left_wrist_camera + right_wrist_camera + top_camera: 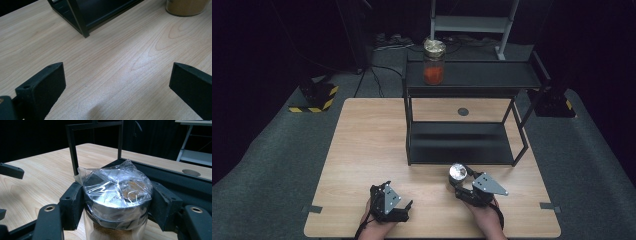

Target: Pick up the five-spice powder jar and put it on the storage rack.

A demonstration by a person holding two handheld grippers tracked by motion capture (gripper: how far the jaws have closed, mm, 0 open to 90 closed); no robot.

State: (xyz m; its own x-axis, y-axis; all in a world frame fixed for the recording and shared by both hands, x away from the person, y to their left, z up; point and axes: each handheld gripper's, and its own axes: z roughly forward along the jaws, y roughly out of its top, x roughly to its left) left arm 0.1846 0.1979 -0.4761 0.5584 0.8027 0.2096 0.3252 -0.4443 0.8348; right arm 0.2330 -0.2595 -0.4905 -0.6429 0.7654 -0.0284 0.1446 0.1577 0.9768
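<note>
Pinching the foil-wrapped lid of a spice jar from both sides: right gripper, fingers pressing on the lid's rim. Standing upright on the bench, that jar, just in front of the black shelf rack, brownish powder showing below the lid. Hovering over bare wood at the near edge: left gripper, fingers spread wide, nothing between them. Resting in the person's hand, the same gripper, well apart from the right gripper. Standing on the rack's top shelf, a second jar holding orange-red contents.
</note>
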